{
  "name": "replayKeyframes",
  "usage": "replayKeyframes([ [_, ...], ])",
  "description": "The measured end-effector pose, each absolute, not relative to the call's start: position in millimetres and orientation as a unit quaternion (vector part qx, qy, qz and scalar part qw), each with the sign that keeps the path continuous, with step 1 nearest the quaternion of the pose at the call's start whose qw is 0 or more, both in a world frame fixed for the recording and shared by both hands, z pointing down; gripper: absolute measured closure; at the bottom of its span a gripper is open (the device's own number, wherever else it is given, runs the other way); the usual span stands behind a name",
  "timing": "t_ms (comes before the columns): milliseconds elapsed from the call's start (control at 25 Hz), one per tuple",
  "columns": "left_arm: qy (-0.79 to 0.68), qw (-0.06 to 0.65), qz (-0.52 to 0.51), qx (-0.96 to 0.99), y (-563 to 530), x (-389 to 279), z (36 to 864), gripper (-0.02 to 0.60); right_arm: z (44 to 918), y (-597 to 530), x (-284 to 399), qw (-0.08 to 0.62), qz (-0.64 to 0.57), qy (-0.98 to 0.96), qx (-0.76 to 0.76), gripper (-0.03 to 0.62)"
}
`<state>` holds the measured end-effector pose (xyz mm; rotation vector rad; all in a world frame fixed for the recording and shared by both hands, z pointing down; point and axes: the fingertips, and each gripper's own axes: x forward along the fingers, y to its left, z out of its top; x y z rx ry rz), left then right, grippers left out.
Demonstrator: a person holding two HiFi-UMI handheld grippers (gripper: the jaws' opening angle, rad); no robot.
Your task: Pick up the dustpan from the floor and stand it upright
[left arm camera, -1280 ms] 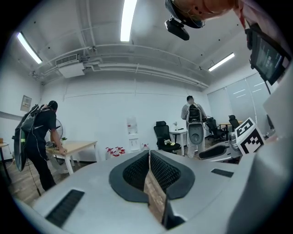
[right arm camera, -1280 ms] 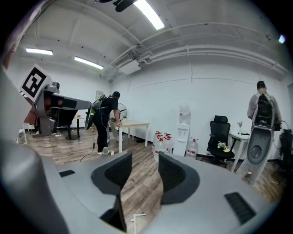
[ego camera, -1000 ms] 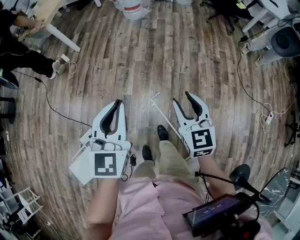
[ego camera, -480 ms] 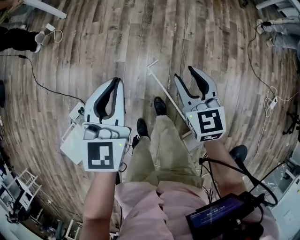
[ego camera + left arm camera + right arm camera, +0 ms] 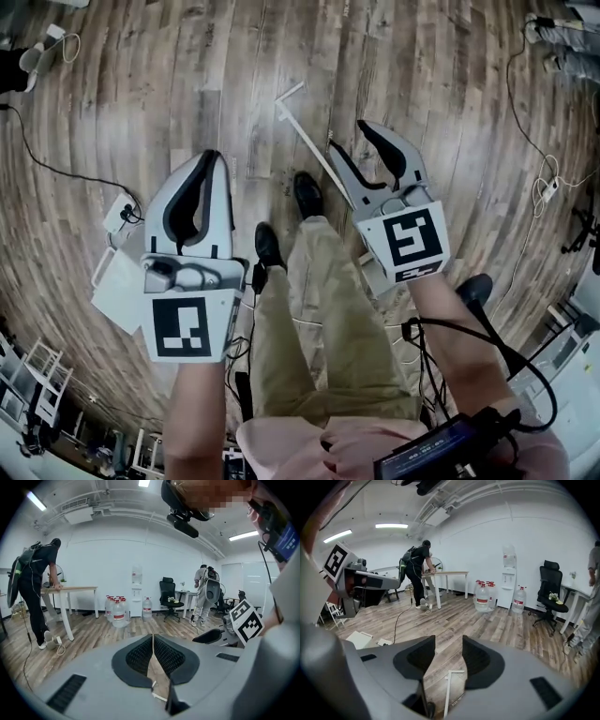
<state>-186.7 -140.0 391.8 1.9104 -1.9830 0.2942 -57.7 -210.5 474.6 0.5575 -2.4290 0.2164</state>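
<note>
- dustpan (image 5: 309,141) lies flat on the floor (image 5: 187,75). its white handle (image 5: 446,695) runs from a t-shaped end back toward the right claw (image 5: 347,139), and the pan end is hidden under that claw.
- right claw: jaws wide apart, empty.
- left claw (image 5: 211,161): closed to a slit, holding nothing.
- step in hand, as i judge it: the reach. lower the right claw square across the handle, close firmly, then lever it up slowly.
- vs half a second earlier: in the head view the right claw's tip now overlaps the handle. it was just beside it.

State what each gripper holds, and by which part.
Nothing is held: the left gripper is shut on nothing, and the right gripper is open over the dustpan handle on the floor.
</note>
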Motion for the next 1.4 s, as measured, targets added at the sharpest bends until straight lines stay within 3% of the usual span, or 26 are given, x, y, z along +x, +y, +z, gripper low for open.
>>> replayKeyframes([
  [760,-0.695,0.2,0.117,0.681,-153,-211,549,0.561,667,-213,-80,0.381,0.107,-0.903,0.167,0.414],
  [1400,-0.687,0.206,0.132,0.684,-152,-227,642,0.56,776,-205,-96,0.421,0.105,-0.891,0.137,0.424],
])
